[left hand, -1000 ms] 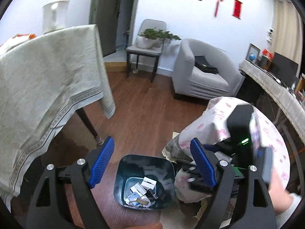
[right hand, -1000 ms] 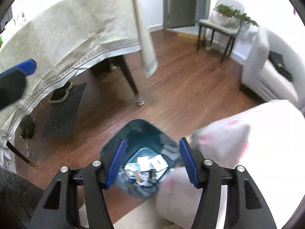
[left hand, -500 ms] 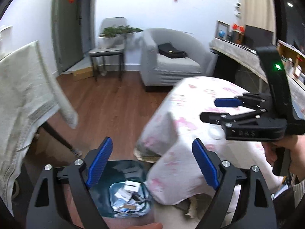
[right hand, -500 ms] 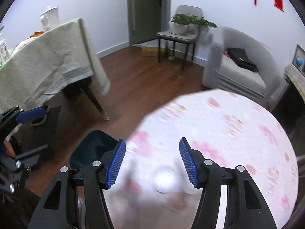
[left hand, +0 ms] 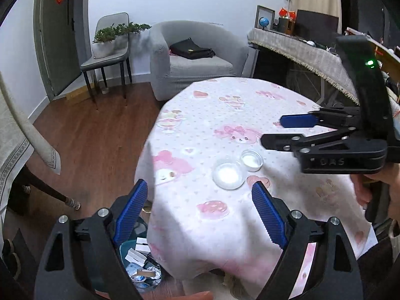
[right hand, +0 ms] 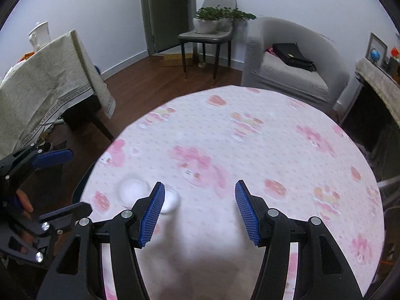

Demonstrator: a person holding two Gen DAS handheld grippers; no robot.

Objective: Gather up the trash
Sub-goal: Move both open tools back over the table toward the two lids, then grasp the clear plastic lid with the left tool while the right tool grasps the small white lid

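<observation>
Jaws of both grippers spread, empty, above pink tablecloth (left hand: pixel 225 115) bearing two cups (left hand: pixel 228 176).

Left wrist view: set low beside the near left edge of the round table (left hand: pixel 287 92), looking forward and down between the left gripper (left hand: pixel 200 212) fingers, across the pink cloth toward the grey armchair (left hand: pixel 195 60) and chair with plant (left hand: pixel 107 47); the trash bin (left hand: pixel 140 265) on the floor sits close below. Right wrist view: set above the near edge of the same table (right hand: pixel 312 170), tilted down between the right gripper (right hand: pixel 200 212) fingers, facing the door (right hand: pixel 167 10). Shared: the tabletop, two small clear dishes (left hand: pixel 228 176) (right hand: pixel 133 190), armchair (right hand: pixel 295 62), and each other's gripper.
</observation>
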